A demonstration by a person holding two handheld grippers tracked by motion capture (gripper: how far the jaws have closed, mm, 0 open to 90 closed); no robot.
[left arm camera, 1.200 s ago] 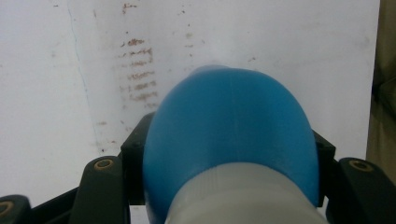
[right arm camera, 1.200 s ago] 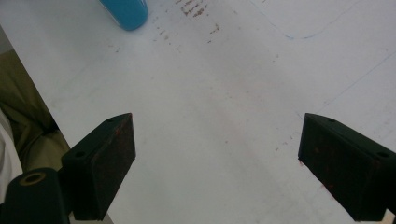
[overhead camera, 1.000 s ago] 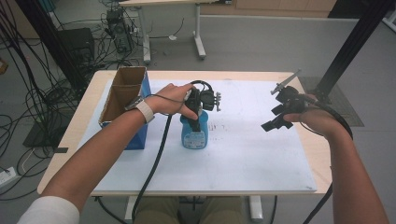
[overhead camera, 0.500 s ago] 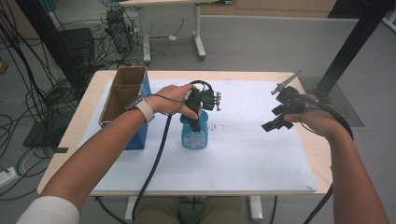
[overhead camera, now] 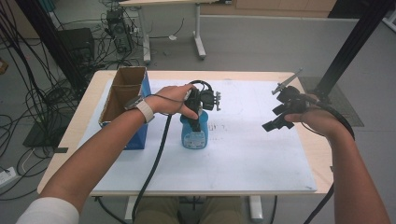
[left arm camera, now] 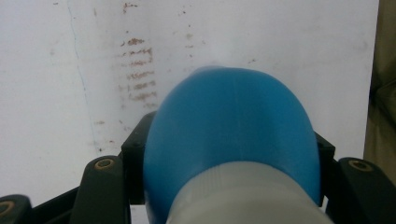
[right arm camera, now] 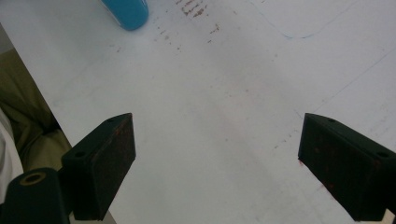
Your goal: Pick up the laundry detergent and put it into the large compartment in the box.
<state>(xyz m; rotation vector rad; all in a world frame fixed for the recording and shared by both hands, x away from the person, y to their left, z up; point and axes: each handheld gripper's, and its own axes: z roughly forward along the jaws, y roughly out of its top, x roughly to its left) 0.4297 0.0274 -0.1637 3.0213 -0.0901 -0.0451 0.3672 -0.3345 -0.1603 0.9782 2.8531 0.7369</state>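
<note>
Centrally in the high view, the left gripper (overhead camera: 198,122) clamps the top of the blue bottle (overhead camera: 194,136), which stands upright on the white table (overhead camera: 243,158). At right, the right gripper (overhead camera: 279,117) hovers with jaws spread, holding nothing.

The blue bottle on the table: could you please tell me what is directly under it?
The blue bottle stands on the white sheet covering the table. The left tool is shut on the bottle's top. The sheet beneath its base is hidden.
</note>
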